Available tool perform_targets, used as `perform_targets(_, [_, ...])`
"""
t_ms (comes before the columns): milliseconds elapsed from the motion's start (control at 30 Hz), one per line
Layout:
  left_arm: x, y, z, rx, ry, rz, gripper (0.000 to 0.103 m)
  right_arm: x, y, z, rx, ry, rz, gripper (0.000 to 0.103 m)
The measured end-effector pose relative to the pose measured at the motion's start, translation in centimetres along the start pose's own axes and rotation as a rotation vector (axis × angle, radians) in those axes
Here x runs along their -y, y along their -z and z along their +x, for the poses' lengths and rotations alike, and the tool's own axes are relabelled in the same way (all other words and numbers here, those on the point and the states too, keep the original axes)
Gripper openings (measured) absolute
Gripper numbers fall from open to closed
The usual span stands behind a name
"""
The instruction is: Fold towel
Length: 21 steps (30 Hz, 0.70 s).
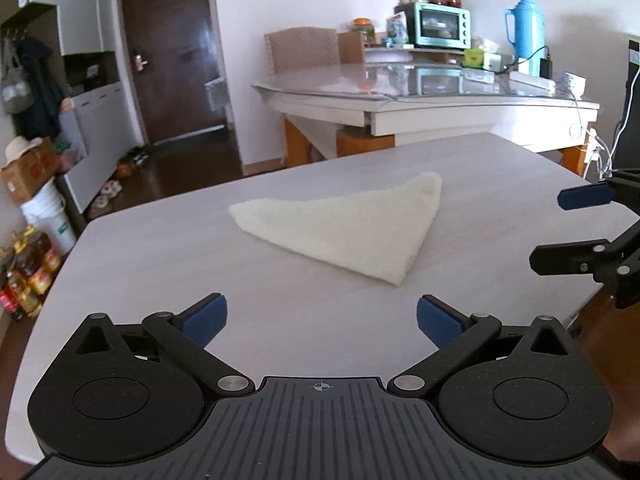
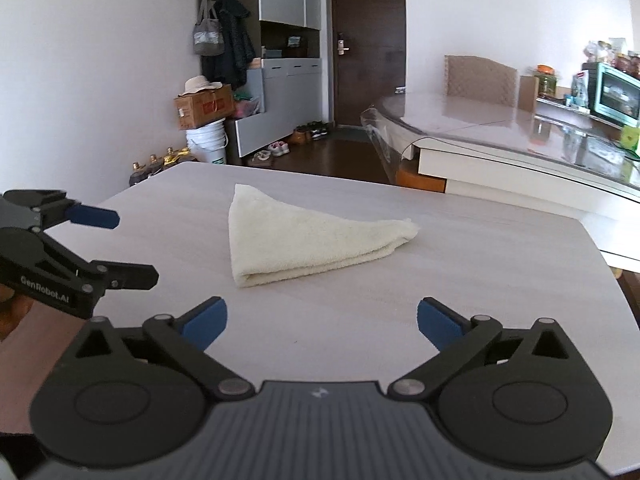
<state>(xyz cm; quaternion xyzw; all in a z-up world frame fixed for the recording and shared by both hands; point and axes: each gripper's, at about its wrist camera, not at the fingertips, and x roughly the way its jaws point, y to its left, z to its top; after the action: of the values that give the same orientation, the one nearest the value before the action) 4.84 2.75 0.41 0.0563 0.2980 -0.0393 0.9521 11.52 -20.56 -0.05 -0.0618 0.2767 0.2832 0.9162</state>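
A cream towel (image 1: 344,228) lies folded into a triangle on the pale grey table (image 1: 160,272). It also shows in the right wrist view (image 2: 300,240), with its folded edge toward the camera. My left gripper (image 1: 322,320) is open and empty, a short way in front of the towel's near corner. It also shows at the left edge of the right wrist view (image 2: 132,244), open. My right gripper (image 2: 322,320) is open and empty, just short of the towel. It also shows at the right edge of the left wrist view (image 1: 556,232).
A glass-topped white table (image 1: 440,92) stands behind, carrying a teal toaster oven (image 1: 442,26) and a blue thermos (image 1: 526,28). A chair (image 1: 302,50) stands beside it. A bucket, boxes and bottles (image 1: 28,272) sit on the floor at the left.
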Motion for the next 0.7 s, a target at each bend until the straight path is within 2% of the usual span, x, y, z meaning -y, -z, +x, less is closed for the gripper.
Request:
perform_targets(367, [0.5, 1.4, -4.4, 0.032, -0.033, -0.031, 0.103, -2.2, 0.7, -3.8, 0.023, -0.006, 0.013, 0.103])
perform_targets(700, [0.3, 1.4, -5.3, 0.035, -0.035, -0.044, 0.103, -2.8, 0.6, -5.4, 0.044, -0.009, 0.026, 0.103])
